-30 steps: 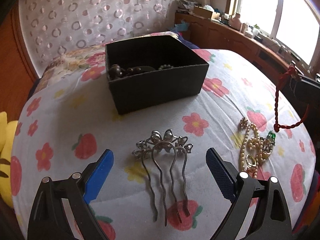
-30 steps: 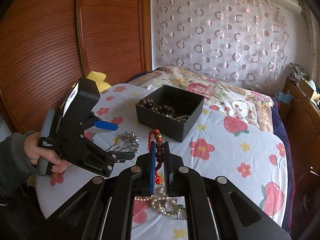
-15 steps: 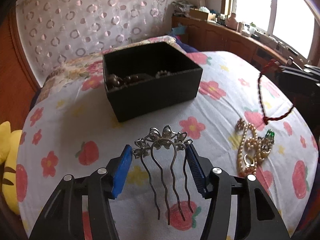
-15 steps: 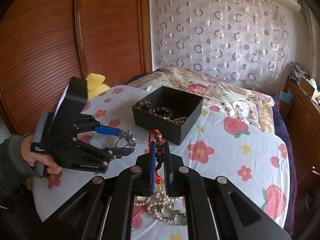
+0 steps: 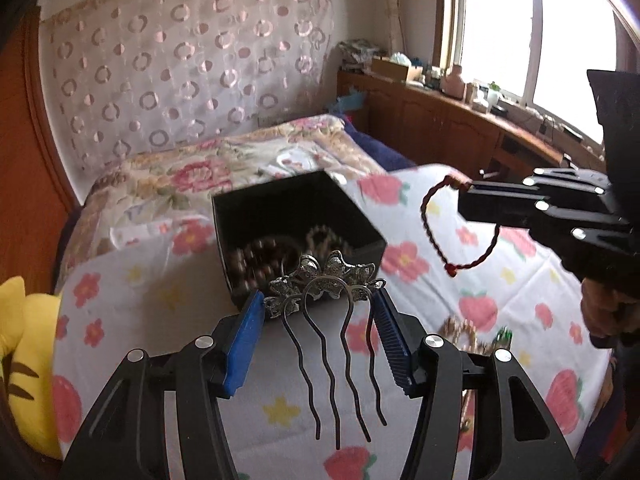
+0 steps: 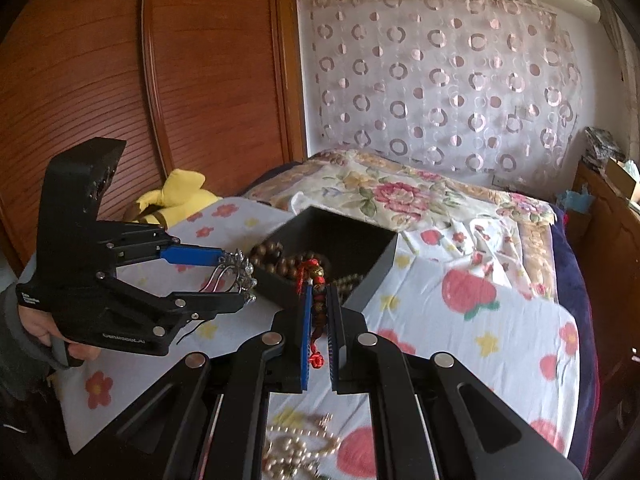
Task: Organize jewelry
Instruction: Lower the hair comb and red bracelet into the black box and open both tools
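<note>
Pearls [image 6: 296, 450] on floral sheet [image 6: 460, 332] — black box [image 5: 296, 216] beyond, yellow plush [image 5: 20, 360] beside

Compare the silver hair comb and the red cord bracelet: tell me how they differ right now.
The hair comb is rigid silver metal with wavy prongs; the red cord bracelet is a limp twisted loop. The left gripper holds the comb across its ornate top with jaws set wide; the right gripper pinches the bracelet with jaws nearly together. Both are lifted off the bedsheet, near the black box.

Open air is lying above the box [image 5: 298, 216]; beads [image 6: 280, 258] are crowding its floor, pearls [image 6: 296, 450] are cluttering the sheet [image 6: 460, 332] nearby
</note>
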The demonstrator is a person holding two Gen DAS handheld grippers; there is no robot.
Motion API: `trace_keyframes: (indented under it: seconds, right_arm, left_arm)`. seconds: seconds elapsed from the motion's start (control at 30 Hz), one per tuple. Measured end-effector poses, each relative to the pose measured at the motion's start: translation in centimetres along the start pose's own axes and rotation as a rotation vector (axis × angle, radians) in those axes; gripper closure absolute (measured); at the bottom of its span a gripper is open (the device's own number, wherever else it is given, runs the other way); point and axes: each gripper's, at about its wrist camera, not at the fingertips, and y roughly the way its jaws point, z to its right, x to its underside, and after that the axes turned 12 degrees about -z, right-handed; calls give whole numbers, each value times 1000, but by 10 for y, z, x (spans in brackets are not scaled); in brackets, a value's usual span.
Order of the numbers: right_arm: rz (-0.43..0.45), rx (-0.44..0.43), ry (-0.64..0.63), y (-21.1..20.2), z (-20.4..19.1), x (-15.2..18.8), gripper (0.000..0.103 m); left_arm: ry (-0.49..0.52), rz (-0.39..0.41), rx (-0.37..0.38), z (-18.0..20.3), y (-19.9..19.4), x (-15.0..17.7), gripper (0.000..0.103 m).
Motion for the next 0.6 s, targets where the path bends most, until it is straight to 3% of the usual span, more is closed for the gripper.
trace_keyframes:
  seconds: [0.33,0.6]
  right_arm:
    - [5,-26,-25,24,13,-33,95]
    - [-41,-57,-11,61,25,-45,95]
  left_arm:
    - [-52,29,9,-30,11,-42,49]
    - [-91,5,30,-48,36,-62,49]
